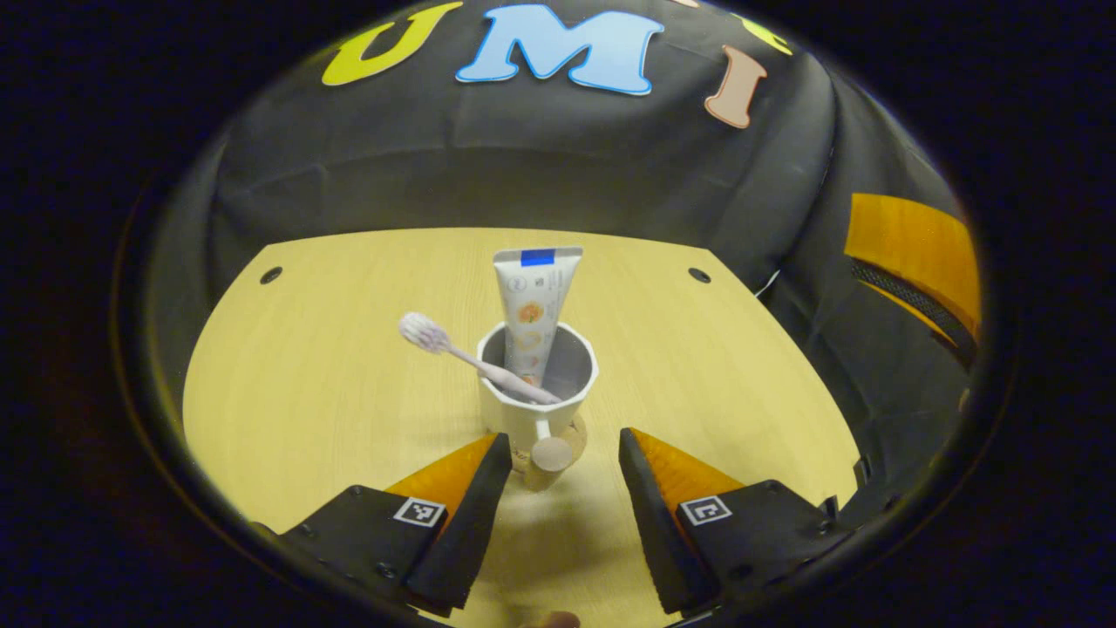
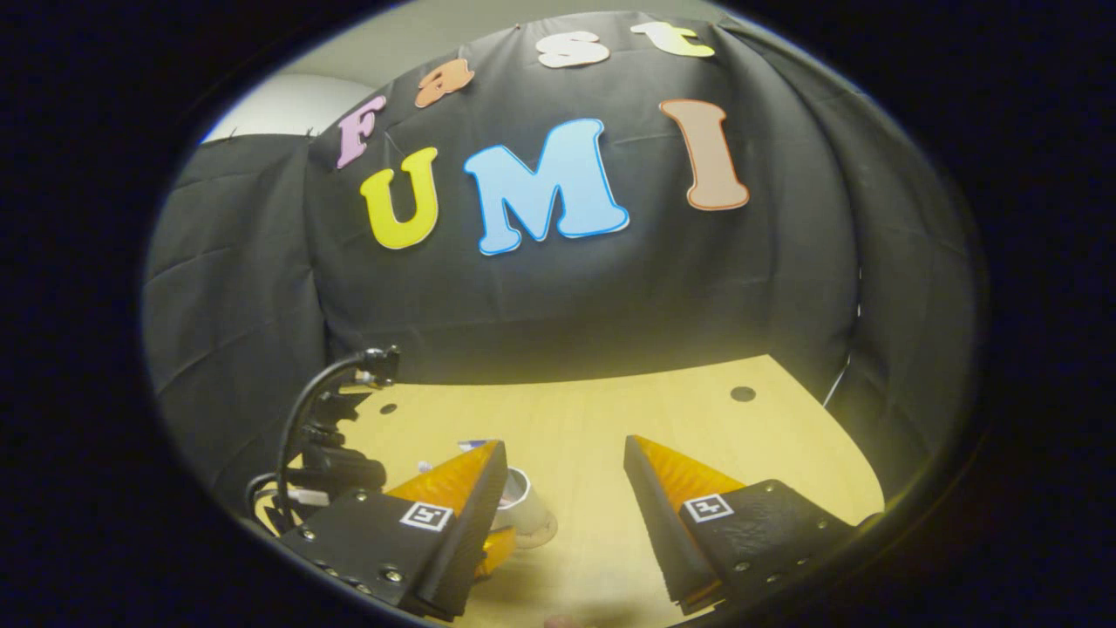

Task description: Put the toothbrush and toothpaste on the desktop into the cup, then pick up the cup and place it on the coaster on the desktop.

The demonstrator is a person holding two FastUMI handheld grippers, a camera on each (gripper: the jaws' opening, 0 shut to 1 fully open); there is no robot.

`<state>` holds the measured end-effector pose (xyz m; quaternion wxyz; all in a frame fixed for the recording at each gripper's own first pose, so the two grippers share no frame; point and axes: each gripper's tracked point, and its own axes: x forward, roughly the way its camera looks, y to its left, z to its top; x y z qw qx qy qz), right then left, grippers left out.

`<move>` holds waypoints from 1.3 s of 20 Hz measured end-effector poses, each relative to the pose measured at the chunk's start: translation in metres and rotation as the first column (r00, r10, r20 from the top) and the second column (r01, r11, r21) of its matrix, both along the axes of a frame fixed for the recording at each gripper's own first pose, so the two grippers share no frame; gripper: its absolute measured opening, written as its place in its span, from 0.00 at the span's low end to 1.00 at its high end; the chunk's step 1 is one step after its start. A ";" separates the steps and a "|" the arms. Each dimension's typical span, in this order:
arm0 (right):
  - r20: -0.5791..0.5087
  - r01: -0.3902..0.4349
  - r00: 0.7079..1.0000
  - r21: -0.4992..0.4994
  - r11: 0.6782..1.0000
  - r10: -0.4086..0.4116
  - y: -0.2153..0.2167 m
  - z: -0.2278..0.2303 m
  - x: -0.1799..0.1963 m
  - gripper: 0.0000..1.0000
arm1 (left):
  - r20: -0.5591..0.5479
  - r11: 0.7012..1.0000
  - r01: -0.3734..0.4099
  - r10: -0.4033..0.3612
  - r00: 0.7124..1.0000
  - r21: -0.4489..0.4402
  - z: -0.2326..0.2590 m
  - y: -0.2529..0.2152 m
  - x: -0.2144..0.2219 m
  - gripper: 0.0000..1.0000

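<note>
The cup (image 1: 538, 397) is showing white outside and grey inside. The toothpaste (image 1: 534, 310) tube is showing white with a blue band at its far top end and orange fruit prints lower down. The toothbrush (image 1: 471, 356) is showing a pale pink handle and whitish bristles. The coaster (image 1: 571, 449) is looking tan. The desktop (image 1: 331, 384) is showing light yellow wood grain.

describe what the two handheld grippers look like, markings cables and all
Each gripper, left and right, has two wedge-shaped fingers tapering to points, set on black bolted blocks. Every block bears a small square black-and-white tag. In the right gripper view, black looping cables rise from the other gripper's body.
</note>
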<state>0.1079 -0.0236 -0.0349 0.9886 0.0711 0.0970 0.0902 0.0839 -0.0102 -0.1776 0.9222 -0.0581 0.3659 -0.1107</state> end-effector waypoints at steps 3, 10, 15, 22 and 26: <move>0.030 0.012 0.999 -0.010 1.000 -0.012 0.005 0.013 -0.008 0.81 | 0.090 1.000 -0.016 0.015 0.996 0.005 0.035 0.016 -0.004 0.83; 0.108 0.035 0.994 -0.032 0.999 -0.032 0.019 0.045 -0.031 0.81 | 0.345 0.999 -0.038 0.022 0.938 0.040 0.136 0.043 -0.021 0.86; 0.158 0.060 0.986 -0.056 0.997 -0.050 0.027 0.061 -0.044 0.81 | 0.460 0.999 -0.042 0.033 0.887 0.010 0.187 0.052 -0.037 0.92; 0.188 0.122 0.977 -0.081 0.989 -0.105 0.044 0.064 -0.057 0.81 | 0.582 1.000 -0.030 0.019 0.813 0.010 0.229 0.073 -0.047 0.91; 0.213 0.167 0.966 -0.099 0.981 -0.144 0.049 0.069 -0.063 0.81 | 0.611 1.000 -0.010 0.005 0.792 0.004 0.232 0.084 -0.043 0.91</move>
